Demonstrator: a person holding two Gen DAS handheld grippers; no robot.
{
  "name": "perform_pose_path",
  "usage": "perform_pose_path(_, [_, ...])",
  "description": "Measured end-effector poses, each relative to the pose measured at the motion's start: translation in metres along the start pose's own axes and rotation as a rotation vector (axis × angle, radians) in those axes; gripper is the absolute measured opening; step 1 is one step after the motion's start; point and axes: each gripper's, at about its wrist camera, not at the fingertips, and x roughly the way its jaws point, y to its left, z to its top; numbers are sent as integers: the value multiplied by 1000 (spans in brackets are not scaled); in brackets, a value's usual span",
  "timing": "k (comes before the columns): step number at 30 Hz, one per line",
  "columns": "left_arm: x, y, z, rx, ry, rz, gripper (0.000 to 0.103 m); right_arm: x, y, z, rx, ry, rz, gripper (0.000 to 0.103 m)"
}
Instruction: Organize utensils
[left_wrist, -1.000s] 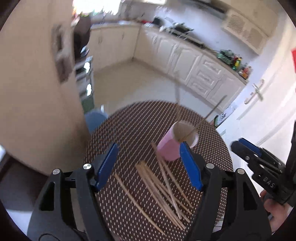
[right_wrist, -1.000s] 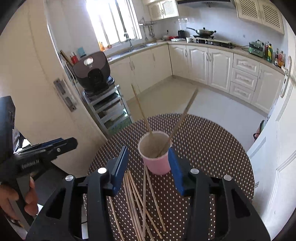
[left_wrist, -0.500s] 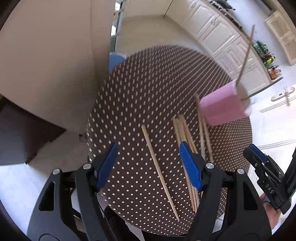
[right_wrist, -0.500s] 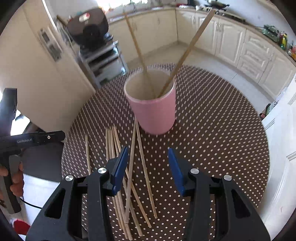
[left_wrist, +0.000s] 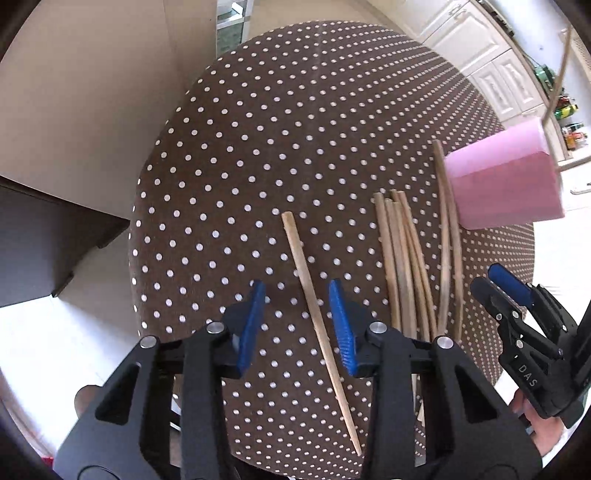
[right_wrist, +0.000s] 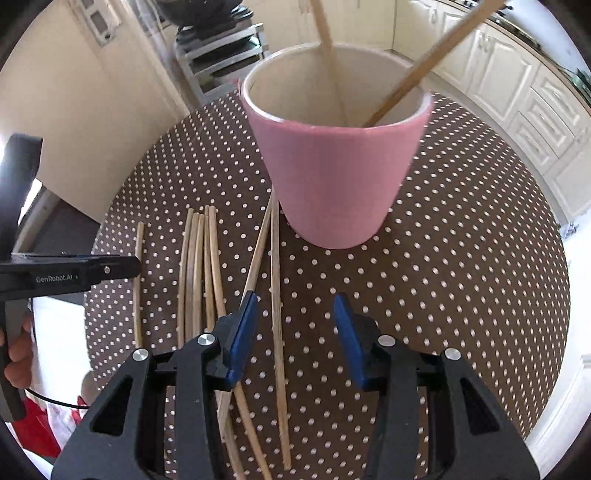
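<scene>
A round table in a brown, white-dotted cloth fills both views. Ahead of the right gripper stands a pink cup with two chopsticks leaning inside. Loose chopsticks lie to that gripper's left. The left gripper is closing, a lone chopstick between its pads, untouched. The right gripper's jaws are closing too, one chopstick lying between them, not yet pinched.

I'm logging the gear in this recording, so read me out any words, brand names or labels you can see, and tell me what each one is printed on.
"GenRobot.AI": on the side of the left gripper, seen from the right wrist view.
"DAS": on the right gripper, seen from the left wrist view.
Bottles on the kitchen counter: labels too small and blurred to read.
</scene>
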Motion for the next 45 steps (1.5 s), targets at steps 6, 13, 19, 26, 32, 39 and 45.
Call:
perform_pose_path(6, [2, -5, 3, 9, -9, 26, 34, 20, 7, 9, -60, 25, -5, 31])
perform_pose_path(13, [-3, 0, 11, -13, -7, 22, 23, 38, 15, 17, -88, 38, -27, 27])
perform_pose_path(19, [-5, 11, 11, -15, -9, 32, 19, 53, 29, 34, -100, 21, -53, 26])
perform_pose_path(26, [-9, 18, 6, -14, -23, 15, 7, 56, 38, 41, -96, 24, -13, 6])
perform_pose_path(32, [-18, 10, -5, 8, -43, -16, 6, 33, 39, 33, -54, -14, 30, 6])
perform_pose_path(39, [-57, 0, -13, 50, -109, -68, 5, -7, 34, 32, 24, -93, 119, 6])
perform_pose_path(45, [-109, -15, -17, 104, -215, -122, 3, -44, 32, 31, 61, -185, 186, 6])
